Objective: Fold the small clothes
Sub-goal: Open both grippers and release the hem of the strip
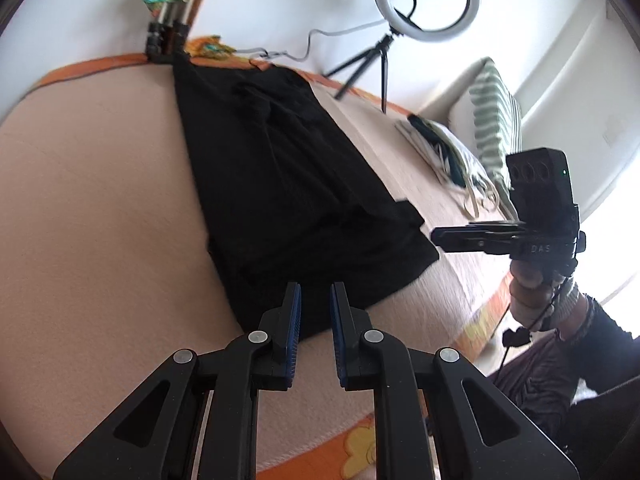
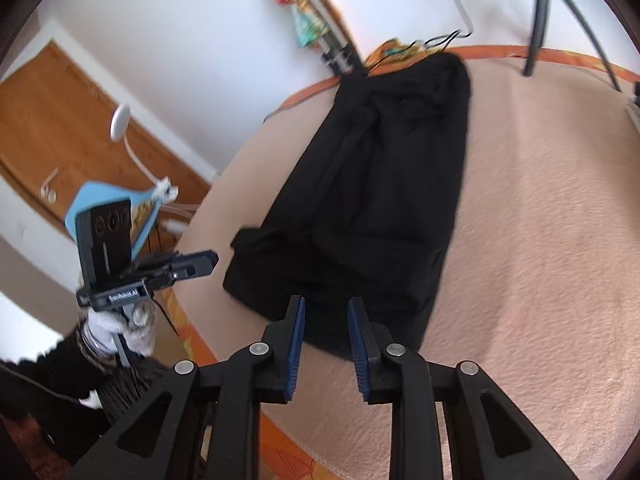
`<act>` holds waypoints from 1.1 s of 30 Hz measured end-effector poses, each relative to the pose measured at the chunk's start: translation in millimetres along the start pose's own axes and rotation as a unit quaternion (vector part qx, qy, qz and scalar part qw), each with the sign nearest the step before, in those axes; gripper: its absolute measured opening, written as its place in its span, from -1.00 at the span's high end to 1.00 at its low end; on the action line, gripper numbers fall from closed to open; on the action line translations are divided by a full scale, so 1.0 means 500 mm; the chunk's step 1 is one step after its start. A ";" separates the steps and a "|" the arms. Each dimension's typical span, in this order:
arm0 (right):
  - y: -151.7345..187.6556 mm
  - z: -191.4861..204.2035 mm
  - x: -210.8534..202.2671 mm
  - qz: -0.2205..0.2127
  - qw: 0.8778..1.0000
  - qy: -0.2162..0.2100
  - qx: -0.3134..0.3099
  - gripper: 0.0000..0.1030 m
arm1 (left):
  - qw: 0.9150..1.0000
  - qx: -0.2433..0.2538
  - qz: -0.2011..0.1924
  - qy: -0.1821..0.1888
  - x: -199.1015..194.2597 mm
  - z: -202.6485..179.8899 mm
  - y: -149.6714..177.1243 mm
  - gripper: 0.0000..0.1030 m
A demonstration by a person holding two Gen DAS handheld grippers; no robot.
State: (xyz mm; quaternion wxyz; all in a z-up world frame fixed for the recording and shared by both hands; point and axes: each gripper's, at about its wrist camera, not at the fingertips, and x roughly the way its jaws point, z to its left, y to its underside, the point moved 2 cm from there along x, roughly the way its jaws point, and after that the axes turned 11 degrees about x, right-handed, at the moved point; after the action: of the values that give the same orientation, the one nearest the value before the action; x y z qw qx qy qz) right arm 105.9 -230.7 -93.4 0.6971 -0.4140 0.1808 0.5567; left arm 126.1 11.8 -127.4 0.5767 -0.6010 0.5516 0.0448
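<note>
Left claw [image 1: 315, 294] and right claw [image 2: 326, 310], both parted, above black garment [image 1: 288, 184] on peach blanket [image 1: 100, 220].

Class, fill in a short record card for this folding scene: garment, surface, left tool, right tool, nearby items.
garment: black fabric garment, lying lengthwise, partly folded
surface: peach blanket with orange border
left tool: left tool open, empty, at the garment's near edge
right tool: right tool open, empty, at the near edge
nearby items: white ring light on black tripod; green-striped pillow

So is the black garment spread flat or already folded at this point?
Partly folded: the black garment lies as a long narrow strip on the peach blanket, with overlapping layers and a flap at its near end.
</note>
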 end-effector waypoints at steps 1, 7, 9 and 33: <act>0.002 0.007 0.020 0.014 1.000 0.006 -0.008 0.62 | 1.000 0.001 0.005 0.002 0.007 -0.001 0.001 0.75; 0.008 0.024 0.090 0.054 0.996 0.047 -0.048 0.64 | 0.999 0.003 0.033 -0.016 0.039 0.013 -0.001 0.75; 0.004 0.028 0.096 0.052 0.996 0.052 -0.059 0.65 | 0.999 0.007 0.035 -0.024 0.047 0.014 -0.007 0.75; -0.153 -0.044 0.053 -0.072 0.988 0.132 -0.017 0.19 | 0.997 0.027 -0.006 -0.074 0.001 0.082 -0.069 0.08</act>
State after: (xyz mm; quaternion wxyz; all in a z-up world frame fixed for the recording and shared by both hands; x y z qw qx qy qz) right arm 189.7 -234.2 -96.3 0.6982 -0.5077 0.2317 0.4484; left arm 175.1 32.3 -119.1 0.6322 -0.5835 0.5048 0.0704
